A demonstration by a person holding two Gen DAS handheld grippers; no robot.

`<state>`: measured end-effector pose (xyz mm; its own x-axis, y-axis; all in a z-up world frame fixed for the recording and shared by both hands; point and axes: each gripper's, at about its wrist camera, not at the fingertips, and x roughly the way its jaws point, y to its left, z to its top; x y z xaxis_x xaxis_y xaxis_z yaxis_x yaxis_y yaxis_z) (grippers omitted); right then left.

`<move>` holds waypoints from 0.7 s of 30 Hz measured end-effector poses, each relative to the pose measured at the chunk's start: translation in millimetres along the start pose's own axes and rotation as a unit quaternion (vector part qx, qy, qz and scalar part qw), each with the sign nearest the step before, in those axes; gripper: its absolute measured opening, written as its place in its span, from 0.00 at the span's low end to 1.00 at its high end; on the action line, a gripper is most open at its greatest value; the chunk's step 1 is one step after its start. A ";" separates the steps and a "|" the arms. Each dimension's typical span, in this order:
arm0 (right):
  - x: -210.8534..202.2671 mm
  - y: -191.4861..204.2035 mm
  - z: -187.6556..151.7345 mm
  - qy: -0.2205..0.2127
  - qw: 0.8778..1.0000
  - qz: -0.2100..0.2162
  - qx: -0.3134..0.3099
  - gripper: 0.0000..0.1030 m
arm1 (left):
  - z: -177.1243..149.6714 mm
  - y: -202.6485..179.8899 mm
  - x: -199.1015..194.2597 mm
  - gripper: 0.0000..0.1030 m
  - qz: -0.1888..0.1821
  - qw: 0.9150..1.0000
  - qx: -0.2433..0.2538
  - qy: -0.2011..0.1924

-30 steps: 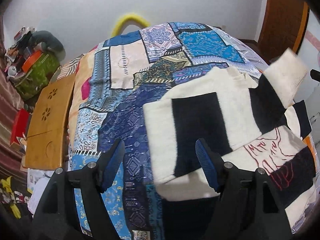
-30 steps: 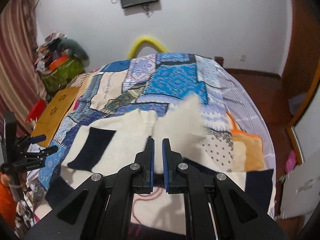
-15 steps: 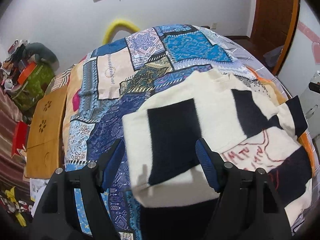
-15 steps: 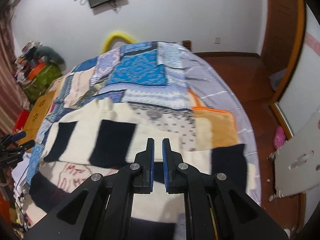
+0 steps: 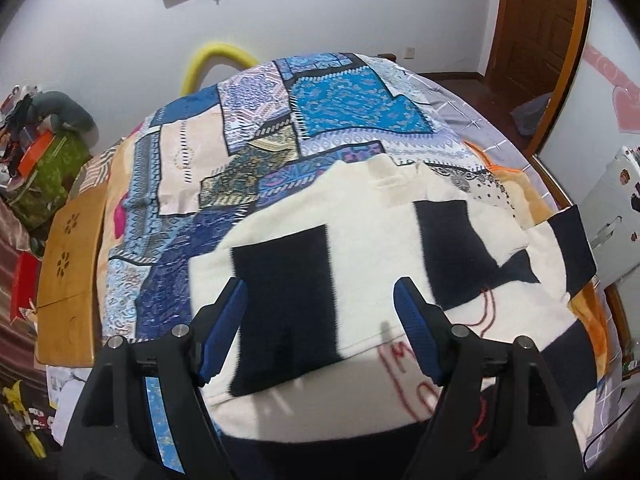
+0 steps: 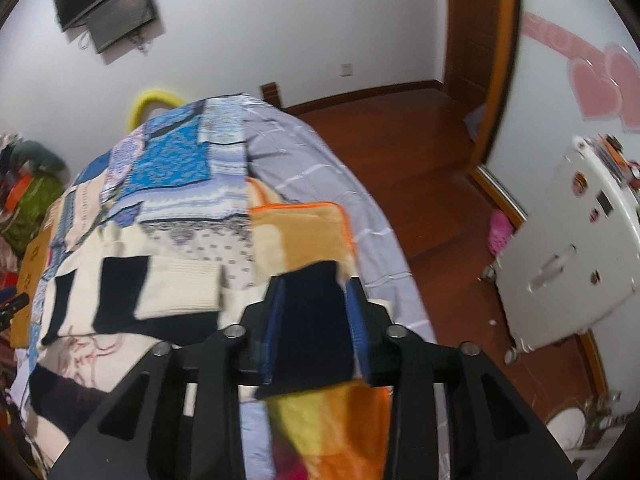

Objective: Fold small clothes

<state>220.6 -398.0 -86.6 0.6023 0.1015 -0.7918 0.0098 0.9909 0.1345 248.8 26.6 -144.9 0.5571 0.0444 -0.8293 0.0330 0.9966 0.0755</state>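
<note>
In the left wrist view, the cream and black sweater (image 5: 360, 248) lay on the patchwork bedspread (image 5: 248, 152), one sleeve already folded across its body; the left gripper (image 5: 320, 320) hovered over it, spread wide and empty. In the right wrist view, the right gripper (image 6: 314, 312) was parted around the black cuff (image 6: 312, 320), whether touching it I cannot tell. I judge the second sleeve fold was in hand; next it must pinch the cuff and carry it inward.

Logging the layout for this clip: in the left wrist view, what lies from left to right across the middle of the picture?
Green bag → wooden lap table → patchwork bedspread → cream-and-black sweater → white cabinet.
</note>
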 end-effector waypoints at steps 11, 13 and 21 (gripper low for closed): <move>57.2 -48.0 -24.0 0.062 0.997 -0.007 0.050 0.37 | 4.7 -18.2 39.4 0.73 0.004 0.999 -0.003 0.046; 70.9 -54.3 -28.8 0.077 0.995 -0.008 0.059 0.37 | 4.6 -19.1 45.5 0.73 0.006 0.999 -0.003 0.053; 114.1 -79.1 -45.1 0.123 0.987 0.000 0.105 0.37 | 4.6 -22.0 67.7 0.73 0.012 0.997 -0.001 0.077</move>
<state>252.5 -460.8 -214.5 0.3905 0.1460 -0.9090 0.1904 0.9532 0.2349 289.6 7.4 -200.2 0.4238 0.0782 -0.9024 0.0200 0.9952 0.0956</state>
